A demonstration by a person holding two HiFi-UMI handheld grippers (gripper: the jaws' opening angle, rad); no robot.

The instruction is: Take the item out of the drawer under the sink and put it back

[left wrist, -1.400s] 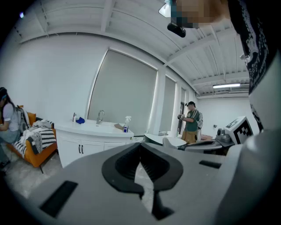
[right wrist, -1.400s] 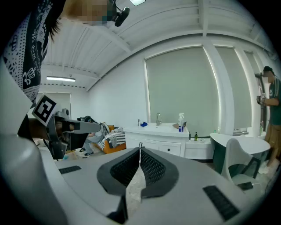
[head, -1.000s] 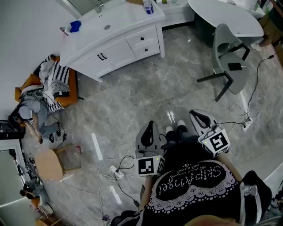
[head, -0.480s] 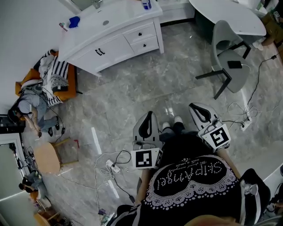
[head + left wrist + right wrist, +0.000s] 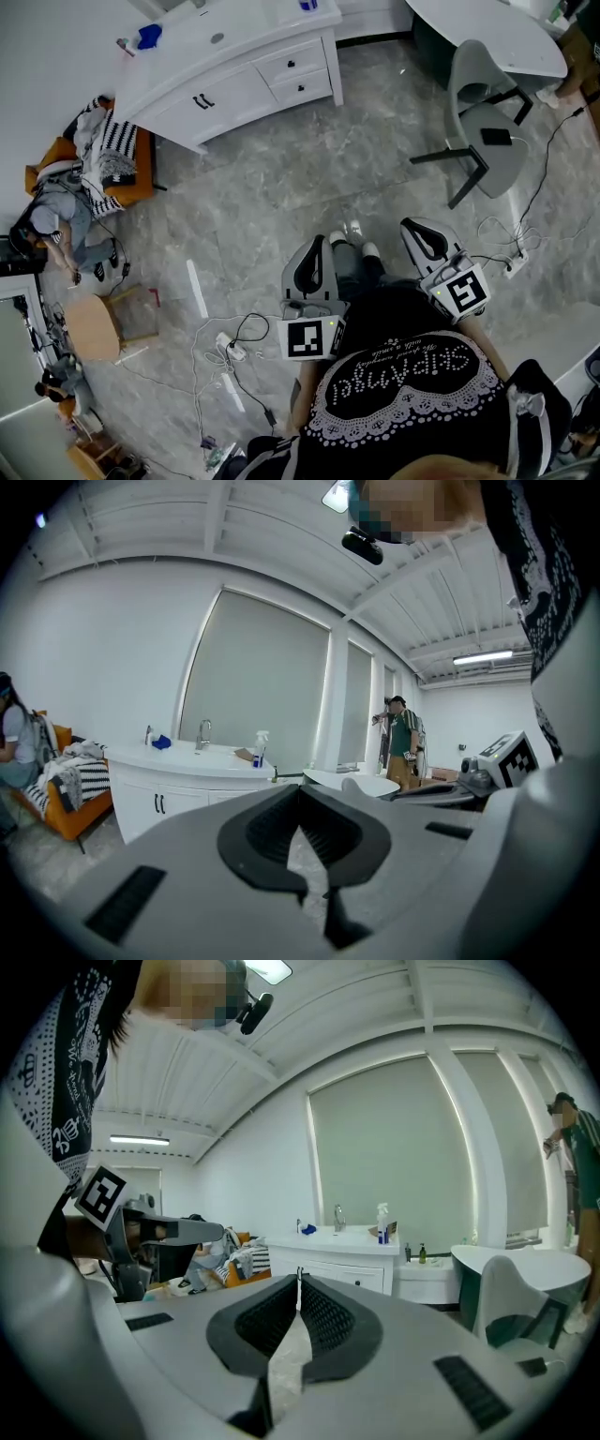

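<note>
The left tool (image 5: 317, 246) and right tool (image 5: 417, 230), both closed on nothing, face the sink drawers (image 5: 292, 77), well apart ahead-left; the left is nearer.

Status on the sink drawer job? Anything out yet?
Done: nothing that shows. Both drawers of the sink cabinet are closed.
In hand: nothing. The left gripper and right gripper are shut and empty, over the floor, well short of the cabinet.
Left: apparently everything (open, take out, put back), unless a full cycle already ran, which the pictures can't settle.
</note>
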